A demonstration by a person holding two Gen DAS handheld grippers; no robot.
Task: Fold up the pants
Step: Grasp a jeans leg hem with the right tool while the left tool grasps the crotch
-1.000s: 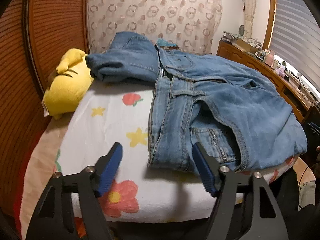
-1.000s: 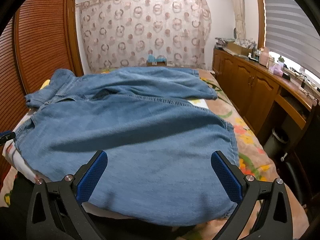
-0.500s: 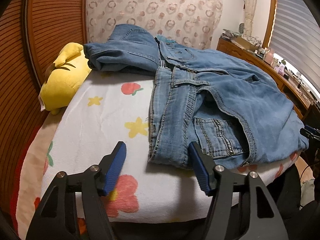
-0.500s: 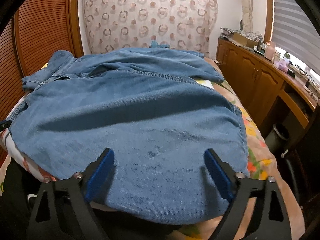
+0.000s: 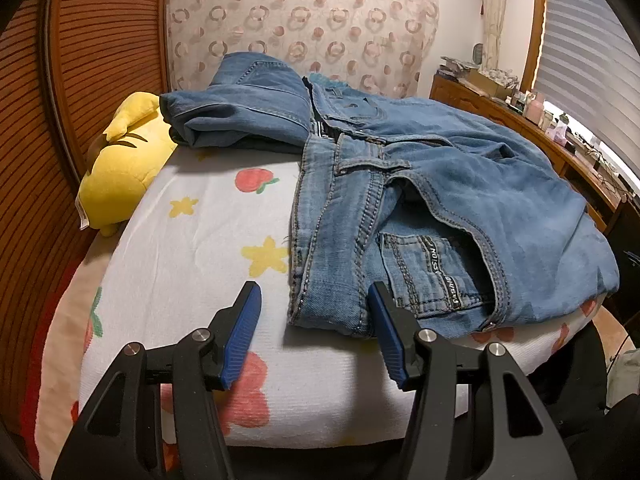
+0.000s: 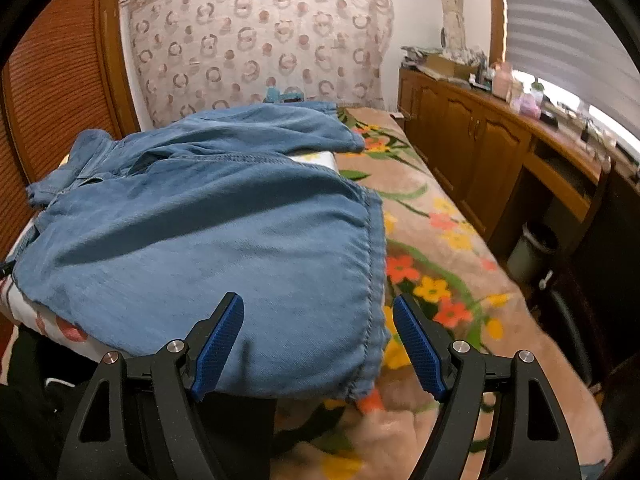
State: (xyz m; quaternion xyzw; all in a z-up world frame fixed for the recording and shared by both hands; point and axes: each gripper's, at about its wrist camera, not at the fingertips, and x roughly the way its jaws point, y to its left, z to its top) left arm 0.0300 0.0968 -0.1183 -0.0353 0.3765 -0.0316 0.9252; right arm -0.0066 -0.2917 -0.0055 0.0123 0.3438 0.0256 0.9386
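Nearest in the left wrist view, the left gripper has its 2 blue-padded jaws parted around the near waistband corner of the light blue denim pants; the jaws have just been closing, and the corner lies between them, but the pads do not yet press on it, so it holds nothing. In the right wrist view the right gripper likewise straddles the stitched hem edge at the near right corner of the cloth; its jaws have also just been closing, with the fabric between them and a clear gap on both sides. The pants lie spread across the bed, the waistband end on a white bedcover with stars and fruit, the leg end over a beige floral blanket, and 1 leg looks already doubled back toward the far end. Denim of this kind is likely fairly heavy and soft but with stiff seams; it should not slip much on ribbed pads. The waistband corner and the hem corner seem the best holds, since the doubled stitching gives a firm ridge to pinch, and lifting both together should keep the fold square. Farther back a yellow plush toy rests beside the folded leg, and beyond hangs a curtain with ring patterns.
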